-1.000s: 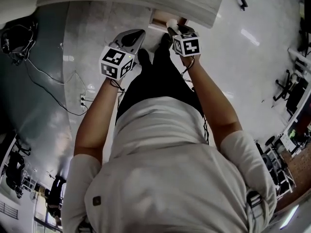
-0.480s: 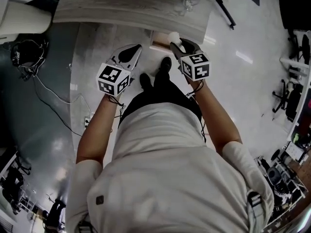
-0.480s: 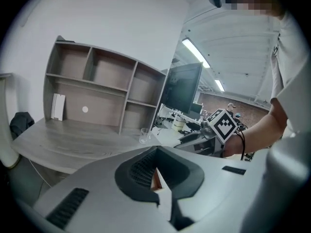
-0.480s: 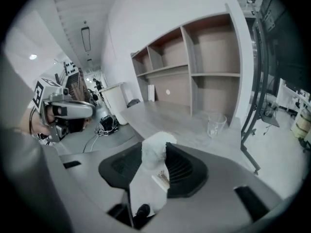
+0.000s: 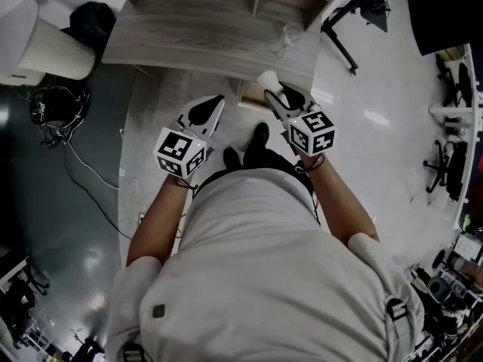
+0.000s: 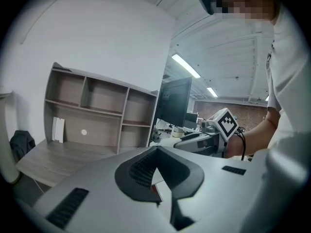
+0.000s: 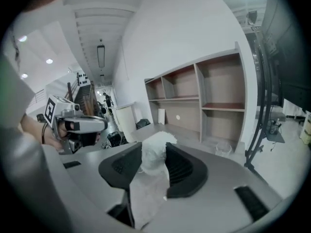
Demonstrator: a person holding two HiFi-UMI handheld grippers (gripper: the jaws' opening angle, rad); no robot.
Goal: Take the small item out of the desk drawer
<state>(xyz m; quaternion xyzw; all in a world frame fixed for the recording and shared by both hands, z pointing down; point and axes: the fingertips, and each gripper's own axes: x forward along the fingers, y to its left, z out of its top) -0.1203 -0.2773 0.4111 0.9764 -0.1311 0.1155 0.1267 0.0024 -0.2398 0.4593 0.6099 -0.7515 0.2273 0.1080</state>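
Upper centre of the head view, over the drawer (image 5: 247, 95) at the surface (image 5: 189, 40) edge, small item (image 5: 266, 77) pinched at the right gripper (image 5: 273, 90) tips, left gripper (image 5: 215, 105) further left; left gripper view, fingers (image 6: 138, 171) closed, empty; right gripper view, fingers (image 7: 183, 171) clamping the upright small item mid-frame.

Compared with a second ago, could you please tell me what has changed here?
Both tools rose away from the drawer: the right tool carried the white item up from it, and the left tool rose alongside. Unchanged: the right tool grips the item, the left tool is shut and empty, the drawer is open.
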